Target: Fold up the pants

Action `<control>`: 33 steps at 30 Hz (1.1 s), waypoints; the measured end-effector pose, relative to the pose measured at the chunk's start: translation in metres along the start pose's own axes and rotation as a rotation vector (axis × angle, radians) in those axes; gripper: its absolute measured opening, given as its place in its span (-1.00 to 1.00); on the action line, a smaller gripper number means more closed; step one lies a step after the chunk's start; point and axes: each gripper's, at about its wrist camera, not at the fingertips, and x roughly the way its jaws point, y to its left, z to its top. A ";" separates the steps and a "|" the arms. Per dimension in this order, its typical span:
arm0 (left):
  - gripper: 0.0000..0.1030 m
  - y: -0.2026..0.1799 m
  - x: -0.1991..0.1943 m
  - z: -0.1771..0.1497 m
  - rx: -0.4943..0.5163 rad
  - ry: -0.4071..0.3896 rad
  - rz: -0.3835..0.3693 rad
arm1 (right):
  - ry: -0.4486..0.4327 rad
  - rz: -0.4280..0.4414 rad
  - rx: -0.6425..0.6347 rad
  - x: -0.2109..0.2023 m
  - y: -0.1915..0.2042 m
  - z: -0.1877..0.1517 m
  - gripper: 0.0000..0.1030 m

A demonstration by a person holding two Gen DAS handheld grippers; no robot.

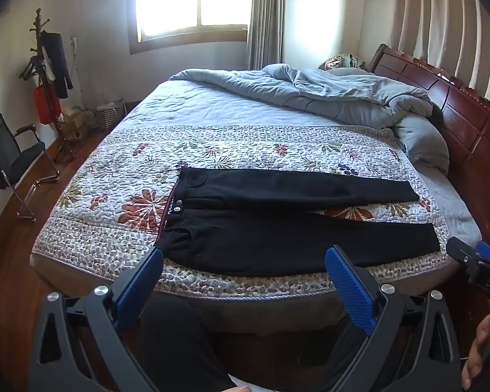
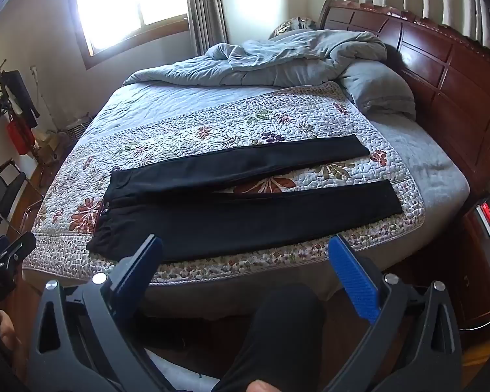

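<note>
Right now you are holding both the left gripper (image 1: 245, 268) and the right gripper (image 2: 245, 258) with jaws spread wide and gripping nothing, hovering just off the near edge of the bed (image 1: 212, 111). Black pants (image 1: 277, 222) are lying flat on the bed's floral quilt (image 1: 114, 176), long axis running along that near edge, waistband pointing away from the headboard (image 1: 467, 124) and the two slightly splayed legs reaching toward it.

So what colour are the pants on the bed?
Black pants, plain, with a red-edged waistband; clearest in the right wrist view.
</note>
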 end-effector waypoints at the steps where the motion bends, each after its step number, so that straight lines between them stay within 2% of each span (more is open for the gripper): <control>1: 0.93 0.000 -0.001 0.000 -0.004 -0.008 -0.006 | -0.003 0.001 0.001 0.000 0.000 0.000 0.95; 15: 0.93 0.009 -0.003 -0.004 -0.004 -0.007 -0.008 | 0.003 0.000 0.002 -0.002 0.000 0.001 0.95; 33: 0.93 0.002 -0.002 0.000 -0.007 -0.001 -0.003 | 0.005 0.000 -0.001 0.000 0.001 -0.001 0.95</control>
